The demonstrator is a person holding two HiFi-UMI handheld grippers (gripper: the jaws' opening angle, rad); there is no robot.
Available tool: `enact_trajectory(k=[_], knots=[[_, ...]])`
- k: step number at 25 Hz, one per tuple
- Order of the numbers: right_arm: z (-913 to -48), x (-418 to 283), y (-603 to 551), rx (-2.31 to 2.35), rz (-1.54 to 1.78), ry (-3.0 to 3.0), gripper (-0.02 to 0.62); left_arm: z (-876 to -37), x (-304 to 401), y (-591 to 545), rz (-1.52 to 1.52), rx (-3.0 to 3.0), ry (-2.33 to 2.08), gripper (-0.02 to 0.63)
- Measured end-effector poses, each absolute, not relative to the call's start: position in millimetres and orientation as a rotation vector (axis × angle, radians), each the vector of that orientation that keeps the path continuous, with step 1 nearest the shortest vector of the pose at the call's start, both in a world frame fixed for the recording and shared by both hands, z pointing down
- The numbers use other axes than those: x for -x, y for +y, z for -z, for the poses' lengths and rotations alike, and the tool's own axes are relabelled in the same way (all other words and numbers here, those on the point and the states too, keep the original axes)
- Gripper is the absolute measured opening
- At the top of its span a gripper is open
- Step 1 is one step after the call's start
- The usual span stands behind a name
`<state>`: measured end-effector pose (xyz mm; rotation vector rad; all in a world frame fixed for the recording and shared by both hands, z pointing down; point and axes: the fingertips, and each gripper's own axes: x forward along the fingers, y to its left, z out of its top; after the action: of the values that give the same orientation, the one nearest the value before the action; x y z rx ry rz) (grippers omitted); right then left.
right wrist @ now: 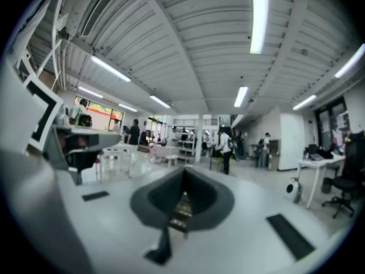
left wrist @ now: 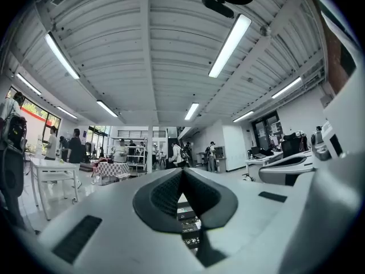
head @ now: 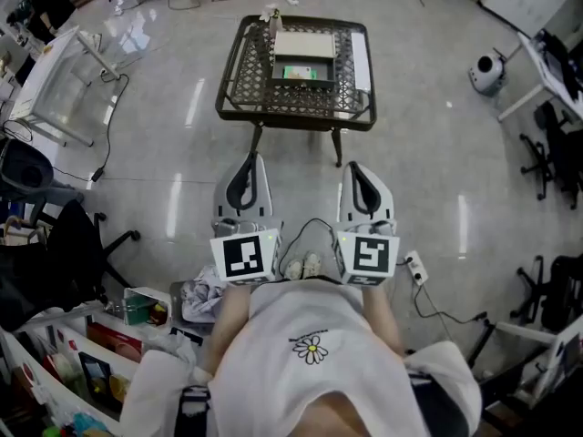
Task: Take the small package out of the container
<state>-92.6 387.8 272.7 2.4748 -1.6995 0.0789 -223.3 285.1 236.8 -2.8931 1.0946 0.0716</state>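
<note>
A cardboard container (head: pixel 303 55) with its flaps open stands on a dark metal lattice table (head: pixel 246 80) at the far centre. Inside it lies a small green package (head: pixel 300 72). My left gripper (head: pixel 252 159) and right gripper (head: pixel 352 167) hang side by side over the floor, close to the person's body and well short of the table, both pointing towards it. Both are shut with nothing in them. In the left gripper view the left gripper (left wrist: pixel 182 171) shows its tips touching. In the right gripper view the right gripper (right wrist: pixel 183 173) does too, with a sliver of the lattice table (right wrist: pixel 181 213) below.
A white table (head: pixel 55 80) stands at the far left, and office chairs (head: pixel 551 153) at the right. A white round device (head: pixel 488 71) sits on the floor at the far right. A power strip (head: pixel 414 268) and cables lie by the person's feet. Cluttered bins (head: pixel 109 335) are at the lower left.
</note>
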Motion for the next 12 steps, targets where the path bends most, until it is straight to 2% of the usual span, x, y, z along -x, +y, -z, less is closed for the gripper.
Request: enact_trajectory(k=[5,12], knots=[[-273,89,393,-2.539,-0.129,-1.887,0.031,-238,216,289,-0.067,2.886,1.102,0.023],[-278,66,404,-2.563,-0.110,-1.831,0.031,-235,201,294,-0.084,2.870,1.108,0.023]])
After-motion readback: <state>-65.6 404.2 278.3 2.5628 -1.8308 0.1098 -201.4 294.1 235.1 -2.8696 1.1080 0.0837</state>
